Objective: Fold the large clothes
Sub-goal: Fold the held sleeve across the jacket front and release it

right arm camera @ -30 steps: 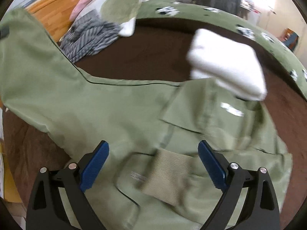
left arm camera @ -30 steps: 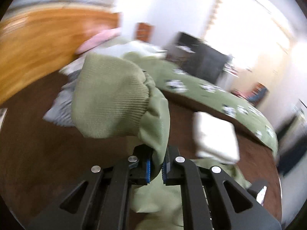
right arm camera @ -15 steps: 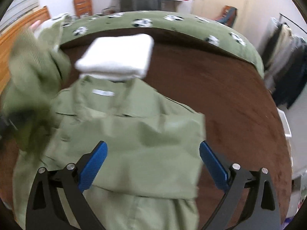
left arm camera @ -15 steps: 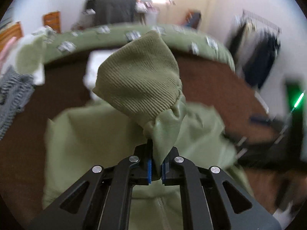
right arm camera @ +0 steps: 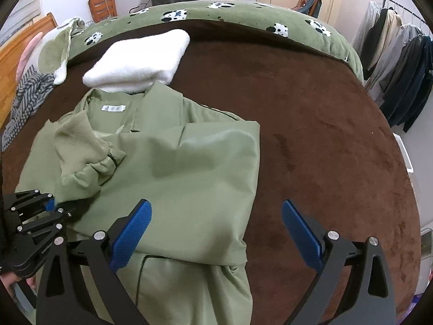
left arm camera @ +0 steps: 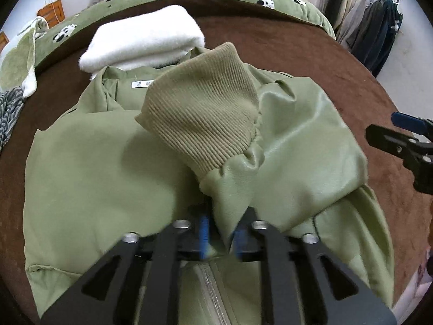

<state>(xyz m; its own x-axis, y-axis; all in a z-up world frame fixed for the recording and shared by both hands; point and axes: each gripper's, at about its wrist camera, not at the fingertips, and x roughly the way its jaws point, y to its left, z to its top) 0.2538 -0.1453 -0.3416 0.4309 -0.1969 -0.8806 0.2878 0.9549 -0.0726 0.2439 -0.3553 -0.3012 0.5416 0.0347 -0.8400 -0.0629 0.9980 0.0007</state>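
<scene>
A light green jacket (right arm camera: 173,168) lies on a brown bedspread (right arm camera: 311,135), collar and white label toward the far side; it also shows in the left wrist view (left arm camera: 89,168). My left gripper (left arm camera: 219,239) holds the end of one sleeve just below its ribbed cuff (left arm camera: 205,124), over the jacket's chest; the jaws stand slightly apart around the fabric. It shows at the left edge of the right wrist view (right arm camera: 51,205). My right gripper (right arm camera: 215,233) is open and empty above the jacket's right edge.
A folded white towel (right arm camera: 140,59) lies just beyond the collar. A green panda-print duvet (right arm camera: 243,10) runs along the far side. Striped grey clothing (right arm camera: 29,97) is at the left. Dark clothes hang on a rack (right arm camera: 400,62) at the right.
My left gripper has carried the sleeve across and lowered it onto the jacket's front, and its jaws have eased apart. My right gripper stays open and has shifted toward the jacket's right edge.
</scene>
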